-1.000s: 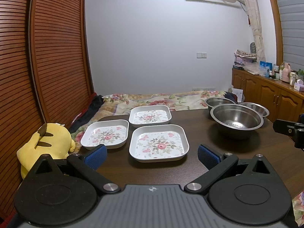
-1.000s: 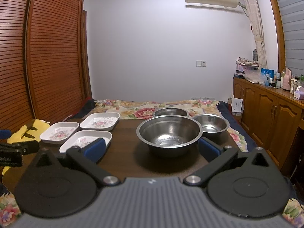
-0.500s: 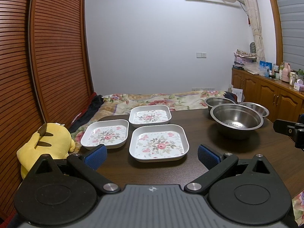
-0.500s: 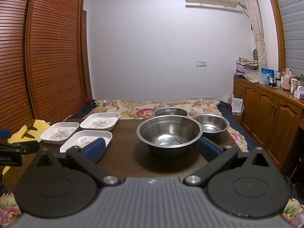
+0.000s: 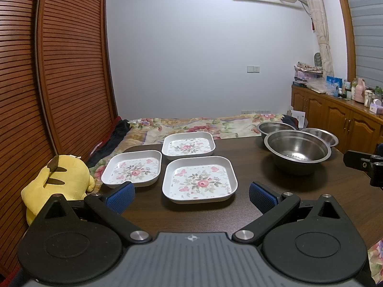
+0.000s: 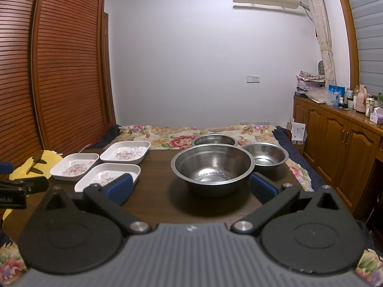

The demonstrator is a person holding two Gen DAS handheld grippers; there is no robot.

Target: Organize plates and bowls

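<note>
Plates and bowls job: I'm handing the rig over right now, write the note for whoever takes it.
Left gripper: jaws open, empty, facing the nearest floral plate.
Right gripper: jaws open, empty, facing the big steel bowl.
Three floral plates lie separately on the table; three steel bowls sit at its right end, apart.
Done: nothing stacked.
Left: stack the plates, nest the bowls.

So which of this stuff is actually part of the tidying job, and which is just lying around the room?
Part of the job:
- three floral square plates
- three steel bowls
- left gripper and right gripper, jaws open

Just lying about:
- yellow plush toy
- floral bedspread
- bottles on the cabinet
</note>
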